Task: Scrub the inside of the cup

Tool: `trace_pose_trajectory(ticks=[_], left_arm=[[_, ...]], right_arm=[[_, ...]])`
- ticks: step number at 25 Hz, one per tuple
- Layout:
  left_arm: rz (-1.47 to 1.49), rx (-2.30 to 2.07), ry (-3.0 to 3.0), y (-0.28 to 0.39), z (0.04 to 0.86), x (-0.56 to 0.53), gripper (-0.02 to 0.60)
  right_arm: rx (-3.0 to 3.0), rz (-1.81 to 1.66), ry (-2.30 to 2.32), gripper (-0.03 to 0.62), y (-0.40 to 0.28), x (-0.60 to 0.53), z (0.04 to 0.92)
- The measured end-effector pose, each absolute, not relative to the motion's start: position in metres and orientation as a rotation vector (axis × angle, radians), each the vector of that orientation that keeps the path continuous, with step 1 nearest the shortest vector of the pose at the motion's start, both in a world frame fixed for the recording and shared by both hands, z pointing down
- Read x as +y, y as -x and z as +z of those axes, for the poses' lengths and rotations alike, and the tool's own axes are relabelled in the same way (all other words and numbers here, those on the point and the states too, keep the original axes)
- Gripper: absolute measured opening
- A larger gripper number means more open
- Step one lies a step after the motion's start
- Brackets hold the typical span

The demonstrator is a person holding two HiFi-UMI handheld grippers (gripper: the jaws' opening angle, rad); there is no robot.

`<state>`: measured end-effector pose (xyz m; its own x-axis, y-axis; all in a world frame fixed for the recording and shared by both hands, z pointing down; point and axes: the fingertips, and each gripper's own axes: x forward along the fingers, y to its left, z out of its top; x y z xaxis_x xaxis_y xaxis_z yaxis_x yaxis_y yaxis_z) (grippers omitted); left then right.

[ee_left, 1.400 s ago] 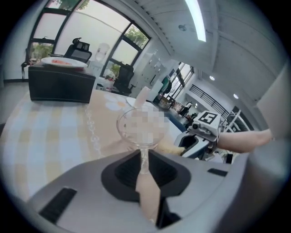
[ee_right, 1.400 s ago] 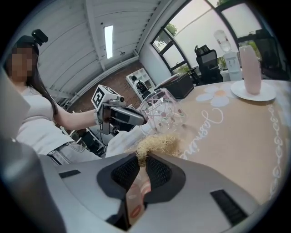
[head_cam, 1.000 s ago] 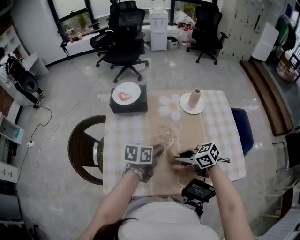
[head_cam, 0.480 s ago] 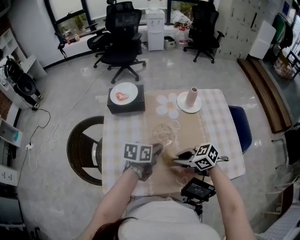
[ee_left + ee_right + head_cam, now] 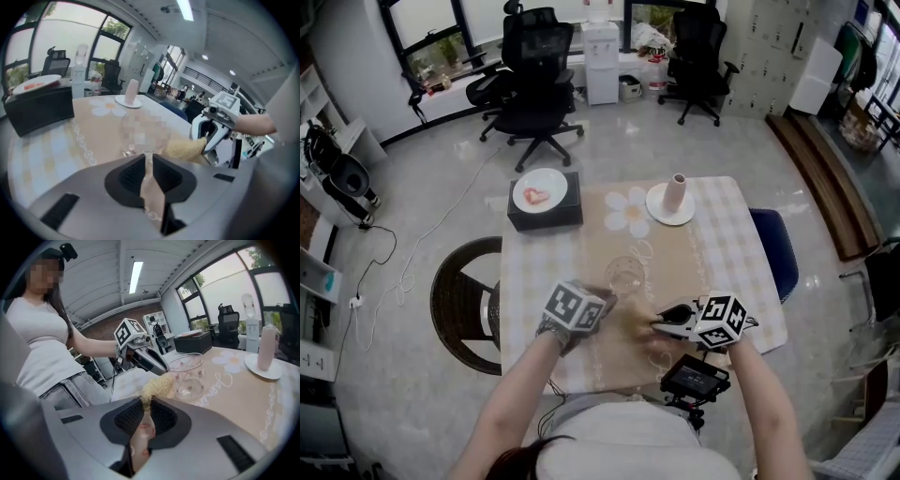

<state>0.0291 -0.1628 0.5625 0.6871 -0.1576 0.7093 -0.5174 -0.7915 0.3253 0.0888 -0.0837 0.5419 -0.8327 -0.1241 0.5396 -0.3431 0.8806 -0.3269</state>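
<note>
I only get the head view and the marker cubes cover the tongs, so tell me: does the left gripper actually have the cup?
Observer: Yes. In the left gripper view the left tongs are shut on the rim of the cup, with the glass wall between them.
Operator: Anything in the right one?
Observer: The right tongs are shut on a yellowish, fibrous scrubber.
Operator: Is it inside the cup yet?
Observer: Apparently not. The right gripper view shows the scrubber outside the cup, beside its wall near the rim.
</note>
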Motion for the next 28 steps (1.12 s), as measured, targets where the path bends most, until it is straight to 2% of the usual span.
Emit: trace_pose_trajectory(ticks=[12,21,28], left_arm=[[1.294,-0.318,-2.576,-0.024,0.568,-0.164,0.054],[1.806,-0.211,-2.742,-0.021,0.579,-0.182,0.054],[1.879,-0.225,-2.815,-0.022,0.58,-0.192,0.054]], right_arm=[[-2.504,0.438,-0.341,0.048,-0.095,-0.073,0.537],[-2.498,0.336,-0.444,0.048,-0.108,-0.079,0.53],[-2.498,0.307,-0.506,0.048,-0.117,-0.079,0.523]])
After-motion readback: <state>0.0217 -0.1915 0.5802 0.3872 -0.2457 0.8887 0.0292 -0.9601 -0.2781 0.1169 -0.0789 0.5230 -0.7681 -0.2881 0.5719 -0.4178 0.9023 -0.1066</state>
